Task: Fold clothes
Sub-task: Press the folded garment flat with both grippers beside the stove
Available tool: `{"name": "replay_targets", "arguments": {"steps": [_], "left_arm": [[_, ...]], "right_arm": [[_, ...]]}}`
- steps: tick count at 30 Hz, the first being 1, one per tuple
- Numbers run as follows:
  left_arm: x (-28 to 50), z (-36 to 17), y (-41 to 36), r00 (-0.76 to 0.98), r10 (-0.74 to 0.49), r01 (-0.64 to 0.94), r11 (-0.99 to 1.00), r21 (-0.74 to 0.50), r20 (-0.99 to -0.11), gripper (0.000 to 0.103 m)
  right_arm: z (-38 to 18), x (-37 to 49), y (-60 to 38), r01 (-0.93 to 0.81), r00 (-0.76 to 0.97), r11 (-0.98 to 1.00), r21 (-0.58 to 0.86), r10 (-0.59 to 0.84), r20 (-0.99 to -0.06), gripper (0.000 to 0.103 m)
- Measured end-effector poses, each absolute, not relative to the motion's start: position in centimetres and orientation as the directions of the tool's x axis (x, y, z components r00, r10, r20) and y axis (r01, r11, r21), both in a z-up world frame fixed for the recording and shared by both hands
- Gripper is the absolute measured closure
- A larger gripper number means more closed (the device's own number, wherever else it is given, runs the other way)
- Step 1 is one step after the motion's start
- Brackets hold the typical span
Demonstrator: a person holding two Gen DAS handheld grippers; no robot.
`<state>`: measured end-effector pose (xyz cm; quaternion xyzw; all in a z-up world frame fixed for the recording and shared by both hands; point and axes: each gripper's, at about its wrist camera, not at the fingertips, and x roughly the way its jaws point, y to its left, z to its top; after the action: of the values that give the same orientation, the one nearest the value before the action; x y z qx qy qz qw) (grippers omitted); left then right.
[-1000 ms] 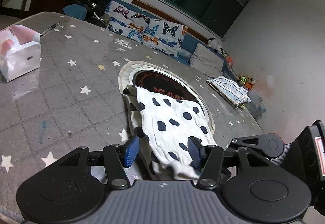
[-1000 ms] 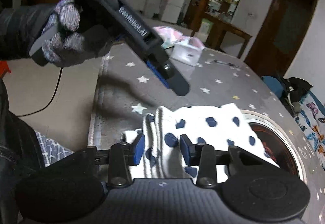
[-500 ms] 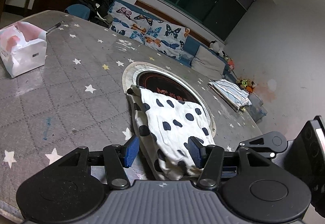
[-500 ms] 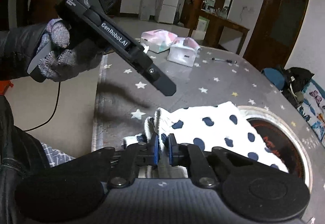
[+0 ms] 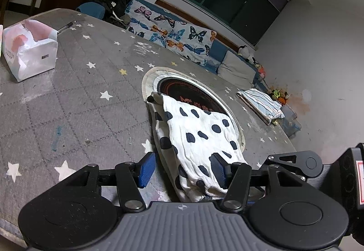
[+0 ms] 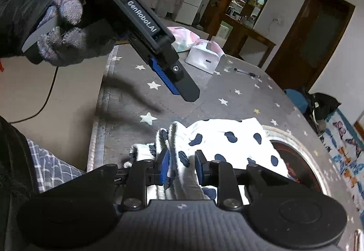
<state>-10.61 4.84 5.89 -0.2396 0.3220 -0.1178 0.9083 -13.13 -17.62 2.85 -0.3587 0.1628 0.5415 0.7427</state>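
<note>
Right gripper (image 6: 180, 165) sits low at the near end of the white cotton garment with navy blotches (image 6: 224, 144), its ribbed blue pads parted, and a bunched, ridged fold of the soft, crinkled cloth stands up between them; whether the pads touch it cannot be told. Over on the other side, the left gripper (image 5: 183, 168) has its pads spread wide with the folded end of the same garment lying between them, nothing pinched. From the right wrist view that left tool hangs in the air above the table, held by a hand in a grey knitted glove (image 6: 61, 30), well apart from the cloth. The garment lies as a long folded strip on the grey quilted table cover with white stars (image 5: 68, 96), its far end draped over the pale rim of the round dark glass hotplate (image 5: 182, 89) set into the table. Left of the strip runs a broad stretch of bare cover out to the white plastic tissue pack (image 5: 31, 50) and the thin dark pen (image 5: 67, 25) near the far edge. On the right a striped folded cloth (image 5: 261, 100) lies near the table's edge. The garment's bunched near end sits close to the table's near edge.
</note>
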Motion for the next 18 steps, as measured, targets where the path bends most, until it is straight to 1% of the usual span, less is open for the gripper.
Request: {"name": "replay_targets", "arguments": {"steps": [8, 9, 11, 14, 18], "left_arm": [[-10.6, 5.8, 4.8, 0.762, -0.365, 0.051, 0.857, -0.513, -0.534, 0.045], [-10.6, 5.9, 4.8, 0.764, -0.365, 0.052, 0.857, -0.512, -0.533, 0.045], [-10.7, 6.0, 4.8, 0.766, -0.364, 0.055, 0.858, -0.511, -0.53, 0.045], [-10.7, 6.3, 4.8, 0.77, -0.363, 0.058, 0.859, -0.509, -0.525, 0.045], [-10.8, 6.6, 4.8, 0.774, -0.361, 0.062, 0.86, -0.506, -0.519, 0.045]], "right_arm": [[1.7, -14.4, -17.2, -0.883, 0.391, 0.095, -0.46, 0.689, -0.61, 0.08], [1.7, -14.4, -17.1, -0.884, 0.391, 0.095, -0.458, 0.688, -0.612, 0.08], [1.7, -14.2, -16.9, -0.89, 0.385, 0.101, -0.444, 0.687, -0.616, 0.084], [2.4, -13.6, -17.4, -0.912, 0.363, 0.13, -0.388, 0.695, -0.62, 0.091], [3.7, -13.3, -18.5, -0.925, 0.338, 0.136, -0.355, 0.719, -0.607, 0.093]]}}
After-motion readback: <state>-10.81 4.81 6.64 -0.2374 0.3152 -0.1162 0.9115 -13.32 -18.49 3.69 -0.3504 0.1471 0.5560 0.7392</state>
